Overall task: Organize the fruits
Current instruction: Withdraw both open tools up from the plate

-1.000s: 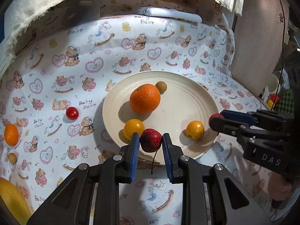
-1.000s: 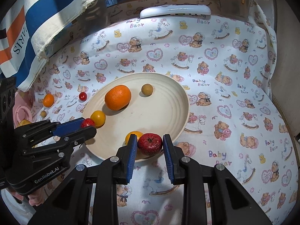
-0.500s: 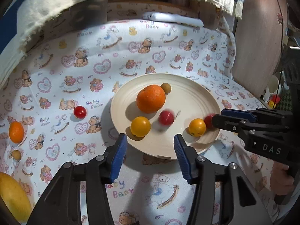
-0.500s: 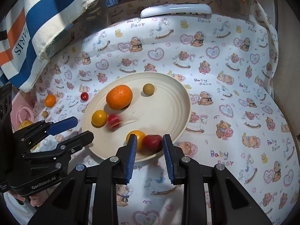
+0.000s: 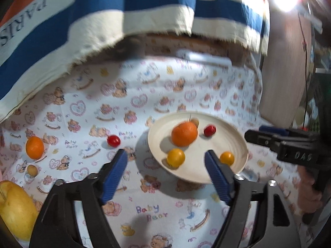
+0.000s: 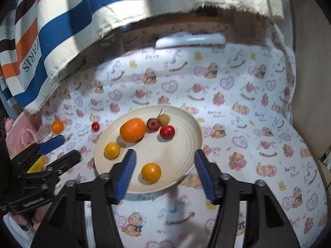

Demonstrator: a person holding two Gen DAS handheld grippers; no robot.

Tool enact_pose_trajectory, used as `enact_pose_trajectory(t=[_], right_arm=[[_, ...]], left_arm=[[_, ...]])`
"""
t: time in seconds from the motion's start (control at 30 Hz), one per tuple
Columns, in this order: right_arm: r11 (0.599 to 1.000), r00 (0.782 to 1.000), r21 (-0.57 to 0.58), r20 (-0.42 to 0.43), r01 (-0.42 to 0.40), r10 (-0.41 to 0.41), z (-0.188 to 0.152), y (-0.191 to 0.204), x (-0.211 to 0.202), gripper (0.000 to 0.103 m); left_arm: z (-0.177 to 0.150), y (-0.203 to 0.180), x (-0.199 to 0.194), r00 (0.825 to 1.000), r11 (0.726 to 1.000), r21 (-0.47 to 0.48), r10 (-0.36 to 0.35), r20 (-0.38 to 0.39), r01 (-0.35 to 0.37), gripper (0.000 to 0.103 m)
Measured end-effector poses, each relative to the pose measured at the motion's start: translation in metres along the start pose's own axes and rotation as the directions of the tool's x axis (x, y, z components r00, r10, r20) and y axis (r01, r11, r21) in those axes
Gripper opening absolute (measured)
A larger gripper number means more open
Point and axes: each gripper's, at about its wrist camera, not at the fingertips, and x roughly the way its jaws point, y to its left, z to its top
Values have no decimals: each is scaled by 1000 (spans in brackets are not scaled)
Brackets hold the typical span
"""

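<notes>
left tongs [image 5: 165,168] spread, empty | plate [image 5: 238,138]: large orange [image 5: 184,134]

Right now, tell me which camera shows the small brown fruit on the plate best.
The right wrist view. There the brown fruit sits in plain sight on the plate, touching a dark red fruit. In the left wrist view the large orange hides most of it, leaving only a blurred sliver.

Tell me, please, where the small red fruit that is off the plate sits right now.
The small red fruit lies on the bear-print cloth, left of the plate, between it and the small orange.
</notes>
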Motion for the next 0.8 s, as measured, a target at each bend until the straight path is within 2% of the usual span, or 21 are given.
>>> enact_pose_trajectory(t=[0.03,0.13,0.3,0.33,0.37,0.53,0.67,0.8], right_arm=[[1000,1000,-1,14,7,-7,0,0,-1,65],[999,998,20,54,25,-26,1,-5,-5,78],[999,996,-4,76,52,-51,2,-3,-6,80],[998,995,-9,86,58,-57,1,-2,-7,84],[998,994,-13,94,60,-59,1,-1,-8,86],[998,991,-23,129,51,-47,-1,3,-14,87],[999,987,-3,156,47,-46,-1,1,-18,90],[998,982,-19,183,59,-54,-1,2,-23,90]], left_arm=[[1,2,-4,1000,1000,-7,3,29,-3,84],[1,4,-14,995,1000,-2,20,94,-20,94],[-1,7,-24,989,998,20,58,138,-61,100],[-2,6,-26,986,997,30,69,154,-75,101],[-3,4,-28,982,996,39,77,170,-85,102],[-9,-2,-33,970,993,45,98,224,-111,102],[-12,-7,-41,952,988,58,118,282,-140,102],[-12,-7,-44,950,991,44,111,291,-129,102]])
